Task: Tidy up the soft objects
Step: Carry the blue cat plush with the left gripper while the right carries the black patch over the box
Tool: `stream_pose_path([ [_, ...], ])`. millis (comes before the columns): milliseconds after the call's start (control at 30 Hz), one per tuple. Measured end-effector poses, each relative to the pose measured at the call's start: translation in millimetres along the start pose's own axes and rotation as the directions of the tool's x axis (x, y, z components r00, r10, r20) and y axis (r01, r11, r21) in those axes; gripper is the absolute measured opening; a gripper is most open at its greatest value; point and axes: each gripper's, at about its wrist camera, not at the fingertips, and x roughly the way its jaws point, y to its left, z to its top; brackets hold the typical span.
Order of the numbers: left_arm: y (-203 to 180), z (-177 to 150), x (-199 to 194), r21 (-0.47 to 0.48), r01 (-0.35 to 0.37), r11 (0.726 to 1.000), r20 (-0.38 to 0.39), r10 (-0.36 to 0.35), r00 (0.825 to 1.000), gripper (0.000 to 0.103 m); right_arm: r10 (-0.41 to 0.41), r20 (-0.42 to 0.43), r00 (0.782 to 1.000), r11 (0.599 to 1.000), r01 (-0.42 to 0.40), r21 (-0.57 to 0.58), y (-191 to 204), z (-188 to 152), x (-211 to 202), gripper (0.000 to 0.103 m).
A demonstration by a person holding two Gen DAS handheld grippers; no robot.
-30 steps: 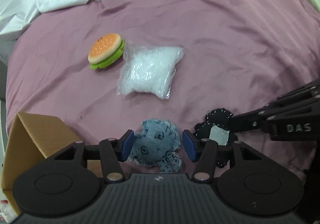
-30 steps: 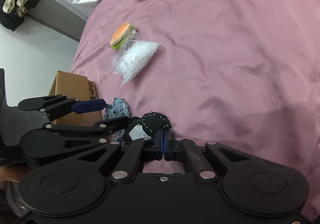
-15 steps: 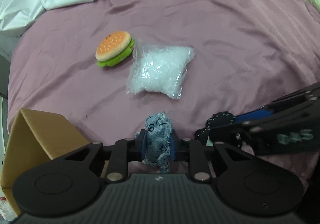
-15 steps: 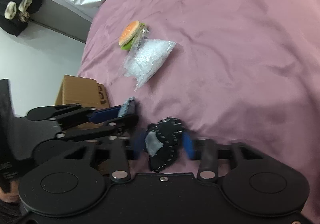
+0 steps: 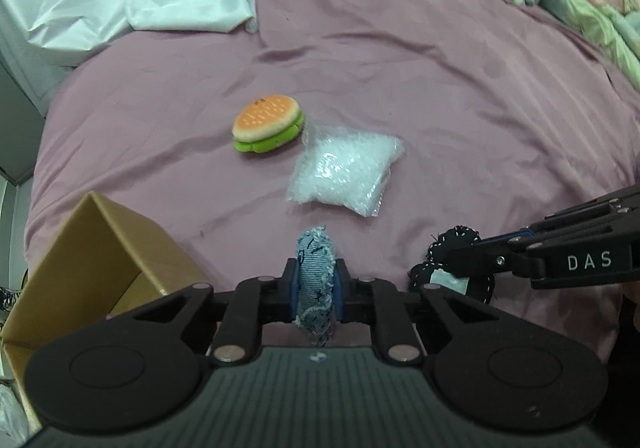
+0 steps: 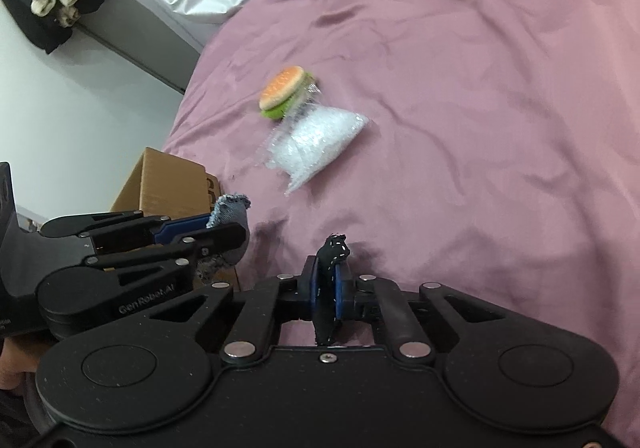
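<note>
The left tool [image 5: 316, 290] is closed on a blue denim toy [image 5: 315, 280], which is pinched between the blue pads and squeezed into a narrow upright shape, its frayed edge standing above the pads and a ragged end hanging below them. The right tool [image 6: 326, 290] is likewise closed on a black felt toy [image 6: 329, 280] with white stitching, which is gripped edge-on so that it also stands upright between the pads. Both toys are held clear of the bed [image 5: 440, 79].

The coming move is judged to turn on the cardboard box [image 5: 96, 248]. It lies just to the left of the left tool and slightly below it, with its open top turned toward that tool. The left tool is much the nearer; the right tool would have to cross over the left one to reach the opening. A drop of the denim toy first is therefore thought likely.

Ahead of both tools, well apart from them, a plush hamburger [image 5: 267, 123] and a clear plastic bag of white pellets [image 5: 346, 171] are seen lying side by side on the bed, a corner of the bag touching the hamburger or nearly so. The hamburger is round, fuzzy, orange on top and green below. The bag is pillow-shaped, glossy and crinkled, and is expected to slump and slip when squeezed. The bed cover is a smooth, wrinkled mauve cloth.
</note>
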Motion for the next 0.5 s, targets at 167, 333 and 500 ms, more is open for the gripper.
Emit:
stream_pose_path([
  [167, 6, -4, -13, -0.044, 0.012, 0.999, 0.051, -0.01, 0.999, 0.014, -0.025, 0.031, 0.999, 0.998, 0.027, -0.06, 13, 1, -10, 0.008],
  [333, 8, -4, -29, -0.078, 0.013, 0.997, 0.109, -0.004, 0.994, 0.013, -0.038, 0.074, 0.997, 0.992, 0.046, -0.121, 28, 2, -23, 0.008],
  [500, 9, -4, -51, -0.102, 0.007, 0.995, 0.169, 0.01, 0.986, 0.013, -0.042, 0.122, 0.992, 0.979, 0.065, -0.194, 47, 4, -37, 0.008],
])
